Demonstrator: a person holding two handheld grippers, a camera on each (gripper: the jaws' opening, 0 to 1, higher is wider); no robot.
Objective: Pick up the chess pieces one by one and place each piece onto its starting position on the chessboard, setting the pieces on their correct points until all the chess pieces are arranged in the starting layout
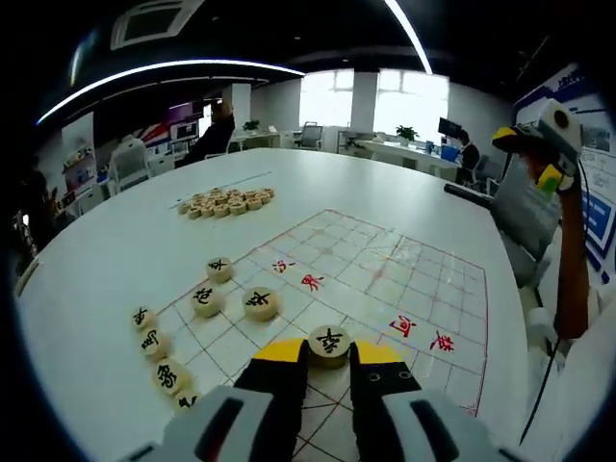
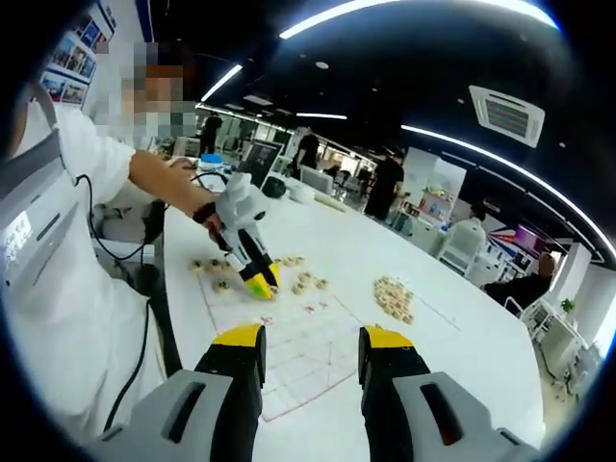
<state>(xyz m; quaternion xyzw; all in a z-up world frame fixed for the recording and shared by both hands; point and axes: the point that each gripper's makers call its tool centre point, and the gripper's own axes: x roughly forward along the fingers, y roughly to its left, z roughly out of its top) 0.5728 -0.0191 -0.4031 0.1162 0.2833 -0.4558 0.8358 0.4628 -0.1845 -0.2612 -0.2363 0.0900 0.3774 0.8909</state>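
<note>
Left gripper [image 1: 329, 354]: jaws closed on a piece [image 1: 329, 342] low over the board [image 1: 385, 279]. Beyond it, placed pieces [image 1: 260, 304] stand on the board; farther off, a pile [image 1: 226, 201] lies on the surface [image 1: 115, 250]. Right gripper [image 2: 313, 351]: jaws apart, empty, above the surface.

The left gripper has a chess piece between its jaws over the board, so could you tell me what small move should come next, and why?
Probably open the left gripper and lift it away. The piece between its jaws looks low on the chessboard, near a line crossing, in step with three others already placed. Whether it actually touches the board is hard to tell.
</note>
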